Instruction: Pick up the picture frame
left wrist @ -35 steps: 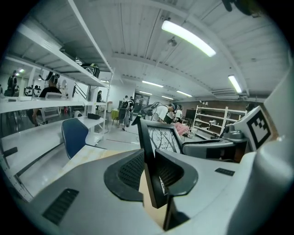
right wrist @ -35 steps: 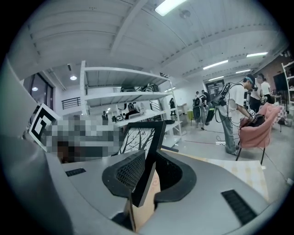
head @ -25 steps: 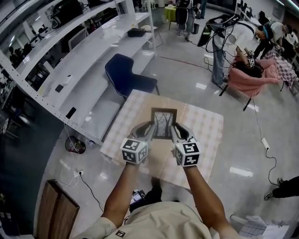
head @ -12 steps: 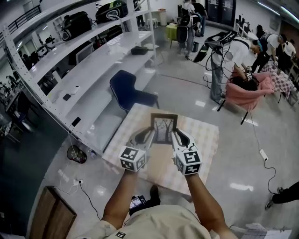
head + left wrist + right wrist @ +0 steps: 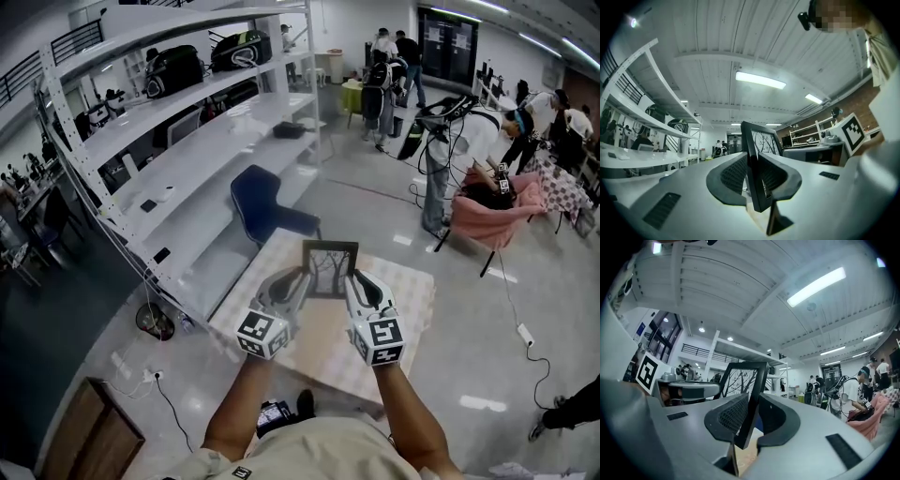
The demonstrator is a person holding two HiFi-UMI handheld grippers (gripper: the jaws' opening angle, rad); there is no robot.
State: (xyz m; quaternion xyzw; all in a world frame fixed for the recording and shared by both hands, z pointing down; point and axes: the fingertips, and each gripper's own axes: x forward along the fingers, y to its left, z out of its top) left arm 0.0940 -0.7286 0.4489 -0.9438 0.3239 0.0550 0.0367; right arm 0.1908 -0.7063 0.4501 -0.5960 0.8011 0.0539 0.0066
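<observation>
While the head view shows the picture frame upright over the far half of the checked table, with the left gripper and right gripper flanking it, it hides the grip itself.

Left gripper view: both jaws clenched on one side rail of the frame, dark moulding pinched between ribbed pads. A back strut pokes out below.

Right gripper view: jaws clamped on the opposite rail. The bare-tree print shows, with people beyond.

Only the head view shows the blue chair and white shelving.

Against a second ago: same two-sided grip. The table looks smaller, and more of the room is in view.
</observation>
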